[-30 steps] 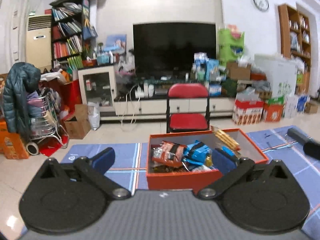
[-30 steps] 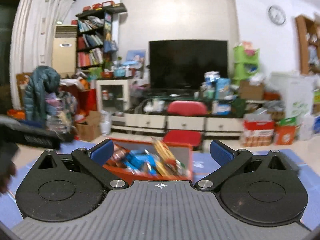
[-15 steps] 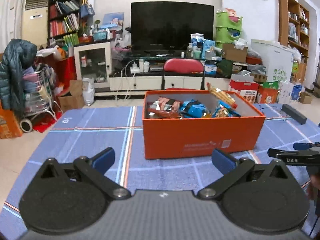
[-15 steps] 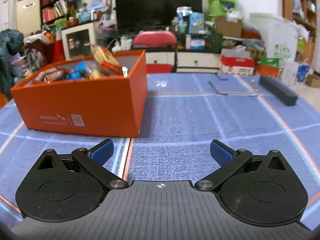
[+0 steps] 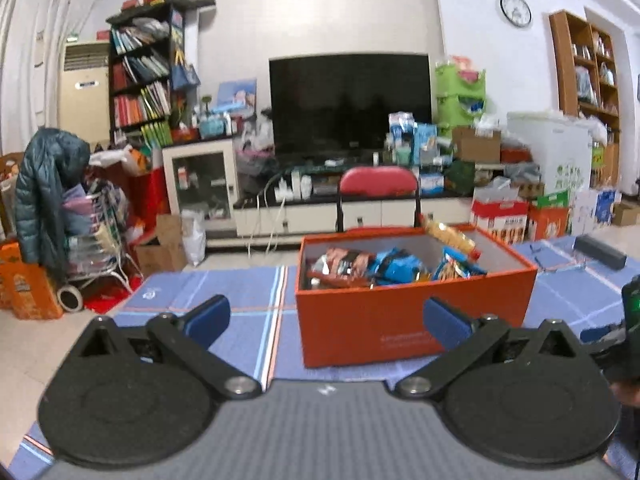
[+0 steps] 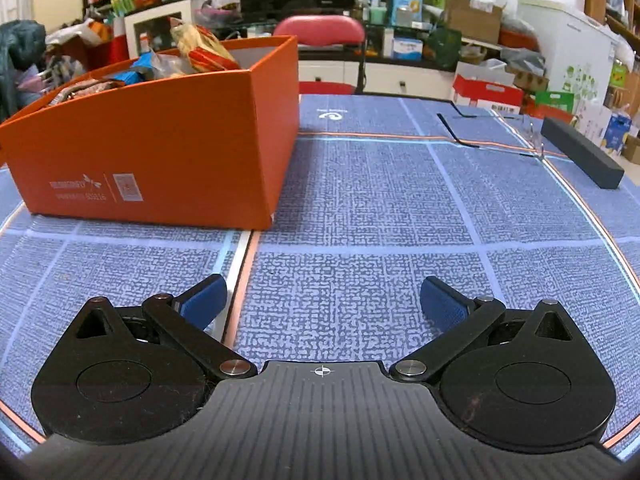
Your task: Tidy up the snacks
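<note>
Both claws are gaping wide, holding nothing; the orange box (image 6: 160,140) is lying ahead-left of the right claw (image 6: 323,300), straight ahead of the left claw (image 5: 326,316).

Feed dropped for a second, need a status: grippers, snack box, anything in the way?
Left gripper open, empty. Right gripper open, empty, low over the blue mat. Orange box full of snack packets. Path to box clear.

Left gripper (image 5: 327,316) level, jaws spread wide, empty, right gripper (image 6: 323,300) low, jaws wide, empty
</note>
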`<state>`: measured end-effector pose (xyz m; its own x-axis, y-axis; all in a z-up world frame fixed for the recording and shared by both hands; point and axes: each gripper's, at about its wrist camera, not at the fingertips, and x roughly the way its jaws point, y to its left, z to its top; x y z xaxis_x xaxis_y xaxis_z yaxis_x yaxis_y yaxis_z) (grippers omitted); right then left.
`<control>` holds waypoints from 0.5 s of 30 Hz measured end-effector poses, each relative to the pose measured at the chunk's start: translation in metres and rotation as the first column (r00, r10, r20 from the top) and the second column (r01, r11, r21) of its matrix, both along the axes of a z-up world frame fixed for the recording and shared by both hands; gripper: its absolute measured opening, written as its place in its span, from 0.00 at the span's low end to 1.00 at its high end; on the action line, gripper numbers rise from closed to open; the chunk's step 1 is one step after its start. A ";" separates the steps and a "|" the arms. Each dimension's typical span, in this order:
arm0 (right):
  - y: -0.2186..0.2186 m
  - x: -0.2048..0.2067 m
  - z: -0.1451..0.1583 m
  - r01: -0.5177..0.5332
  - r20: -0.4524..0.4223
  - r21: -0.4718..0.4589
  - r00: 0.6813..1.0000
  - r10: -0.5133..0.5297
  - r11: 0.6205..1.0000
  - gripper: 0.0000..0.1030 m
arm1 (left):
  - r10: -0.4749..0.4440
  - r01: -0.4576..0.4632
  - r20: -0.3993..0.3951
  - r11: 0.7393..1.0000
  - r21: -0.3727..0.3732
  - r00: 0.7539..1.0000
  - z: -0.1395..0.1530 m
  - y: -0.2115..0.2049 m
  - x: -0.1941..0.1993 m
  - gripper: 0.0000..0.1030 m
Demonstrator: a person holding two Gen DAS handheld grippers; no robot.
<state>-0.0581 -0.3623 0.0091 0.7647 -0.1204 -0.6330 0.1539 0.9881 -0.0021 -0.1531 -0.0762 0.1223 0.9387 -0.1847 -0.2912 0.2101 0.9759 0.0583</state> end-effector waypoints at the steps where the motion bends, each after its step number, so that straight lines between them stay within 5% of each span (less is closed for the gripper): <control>1: 0.001 0.000 0.000 0.000 0.000 0.000 1.000 0.000 1.000 0.93 | 0.009 -0.009 0.017 1.000 -0.006 1.000 0.001 -0.001 -0.001 1.00; 9: 0.000 0.001 0.000 0.000 0.000 0.002 1.000 0.000 1.000 0.93 | 0.134 -0.132 0.066 0.991 -0.029 0.989 0.002 -0.008 -0.005 1.00; 15: 0.000 0.001 0.000 0.000 0.000 0.002 1.000 0.000 1.000 0.93 | 0.086 -0.092 -0.047 0.985 -0.145 0.995 0.000 0.005 0.007 1.00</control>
<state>-0.0575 -0.3623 0.0091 0.7646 -0.1192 -0.6334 0.1542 0.9880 0.0001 -0.1460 -0.0707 0.1219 0.9413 -0.1441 -0.3051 0.1208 0.9882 -0.0941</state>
